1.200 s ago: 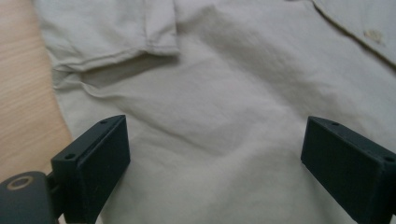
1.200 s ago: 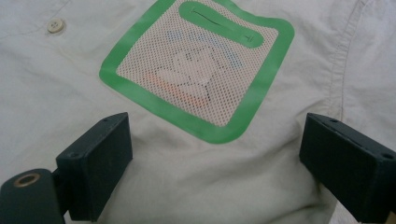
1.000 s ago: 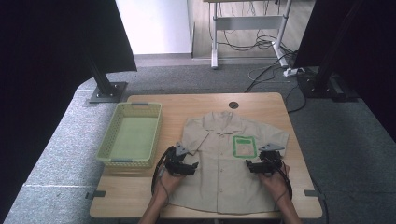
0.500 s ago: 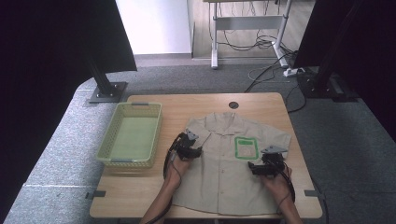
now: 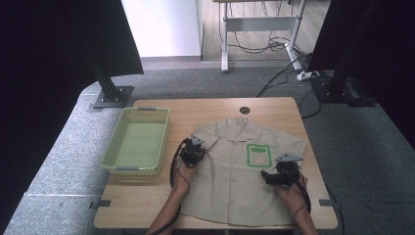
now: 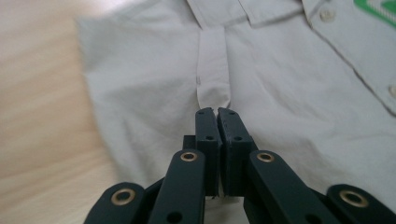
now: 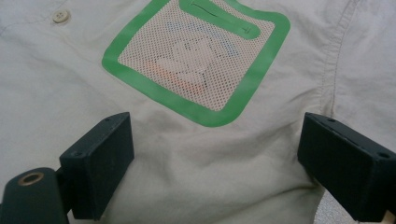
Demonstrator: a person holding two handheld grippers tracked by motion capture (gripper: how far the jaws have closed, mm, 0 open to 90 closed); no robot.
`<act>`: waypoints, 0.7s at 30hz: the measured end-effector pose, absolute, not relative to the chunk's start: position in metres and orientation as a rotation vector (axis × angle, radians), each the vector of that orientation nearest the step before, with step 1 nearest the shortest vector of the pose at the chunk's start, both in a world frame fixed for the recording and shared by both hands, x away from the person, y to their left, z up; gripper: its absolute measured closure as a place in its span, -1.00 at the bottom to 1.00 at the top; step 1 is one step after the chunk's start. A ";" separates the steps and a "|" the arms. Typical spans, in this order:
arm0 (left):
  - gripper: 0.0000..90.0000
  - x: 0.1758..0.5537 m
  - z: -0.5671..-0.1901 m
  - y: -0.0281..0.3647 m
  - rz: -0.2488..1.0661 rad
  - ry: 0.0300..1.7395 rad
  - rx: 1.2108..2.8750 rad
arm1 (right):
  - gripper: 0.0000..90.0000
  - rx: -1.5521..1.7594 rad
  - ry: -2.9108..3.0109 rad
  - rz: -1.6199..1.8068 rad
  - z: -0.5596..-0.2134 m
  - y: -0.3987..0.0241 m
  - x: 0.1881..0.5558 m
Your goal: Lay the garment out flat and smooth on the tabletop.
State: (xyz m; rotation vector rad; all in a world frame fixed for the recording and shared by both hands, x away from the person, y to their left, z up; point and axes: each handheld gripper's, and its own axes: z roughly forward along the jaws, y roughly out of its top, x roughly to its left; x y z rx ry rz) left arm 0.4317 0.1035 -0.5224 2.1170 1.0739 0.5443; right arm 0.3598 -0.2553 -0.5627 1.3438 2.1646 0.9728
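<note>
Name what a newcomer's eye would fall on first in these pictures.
A beige short-sleeved button shirt with a green-bordered mesh pocket lies spread flat on the wooden table. The left hand-held gripper has just closed, pinching a fold of cloth near the shirt's sleeve. A pale green plastic basket sits left of the shirt.

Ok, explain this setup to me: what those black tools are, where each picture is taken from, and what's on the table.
A person sits at a wooden table holding a two-jaw gripper in each hand. The high view looks down from above; each of the other two pictures comes from a camera riding on one gripper. A beige shirt with a green-edged mesh pocket lies flat, beside an empty green basket. The left gripper has just closed its jaws, pinching a fold of cloth near the sleeve. The right gripper hangs open over the shirt below the pocket.
</note>
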 end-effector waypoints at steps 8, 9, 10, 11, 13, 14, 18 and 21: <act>0.93 0.432 -0.486 0.134 0.663 1.133 2.076 | -0.77 1.345 2.163 0.972 -0.563 -0.255 0.360; 0.92 0.432 -0.486 0.134 0.663 1.133 2.076 | -0.77 1.345 2.163 0.972 -0.563 -0.255 0.360; 0.92 0.432 -0.479 0.145 0.700 1.168 2.076 | -0.77 1.345 2.163 0.972 -0.563 -0.255 0.360; 0.92 0.432 -0.479 0.145 0.700 1.168 2.076 | -0.77 1.345 2.163 0.972 -0.563 -0.255 0.360; 0.90 0.432 -0.475 0.157 0.726 1.216 2.079 | -0.77 1.346 2.163 0.971 -0.563 -0.255 0.360; 0.87 0.432 -0.475 0.157 0.726 1.216 2.079 | -0.77 1.346 2.163 0.971 -0.563 -0.255 0.360; 0.54 0.424 -0.467 0.173 0.742 1.234 2.030 | -0.77 1.347 2.162 0.971 -0.563 -0.255 0.360; 0.35 0.420 -0.464 0.174 0.737 1.210 2.020 | -0.77 1.347 2.162 0.971 -0.563 -0.255 0.360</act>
